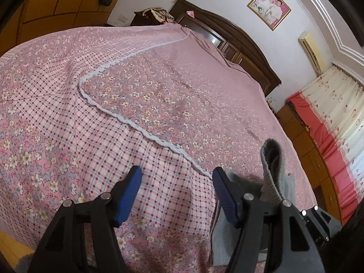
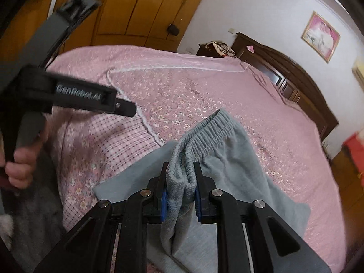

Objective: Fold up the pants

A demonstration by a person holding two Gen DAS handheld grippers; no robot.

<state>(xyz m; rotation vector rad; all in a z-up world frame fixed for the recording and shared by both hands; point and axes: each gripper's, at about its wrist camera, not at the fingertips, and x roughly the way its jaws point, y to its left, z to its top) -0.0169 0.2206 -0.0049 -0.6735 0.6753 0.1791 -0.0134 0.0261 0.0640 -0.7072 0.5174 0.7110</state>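
Observation:
Grey-blue fleece pants (image 2: 229, 159) with a ribbed elastic waistband lie on the pink bed. My right gripper (image 2: 180, 170) is shut on a bunched part of the waistband and holds it lifted. In the left wrist view the pants (image 1: 271, 170) show at the lower right, with the waistband standing up beside my left gripper's right finger. My left gripper (image 1: 176, 177) is open and empty over the checked part of the bedspread. The left gripper also shows in the right wrist view (image 2: 122, 108), blurred, at the left above the bed.
The bed (image 1: 159, 86) is covered by a pink floral and checked spread with a white lace seam. A dark wooden headboard (image 1: 238, 36) stands at the far end. Wooden wardrobes (image 1: 56, 2) are on the left, and a red and cream curtain (image 1: 329, 113) on the right.

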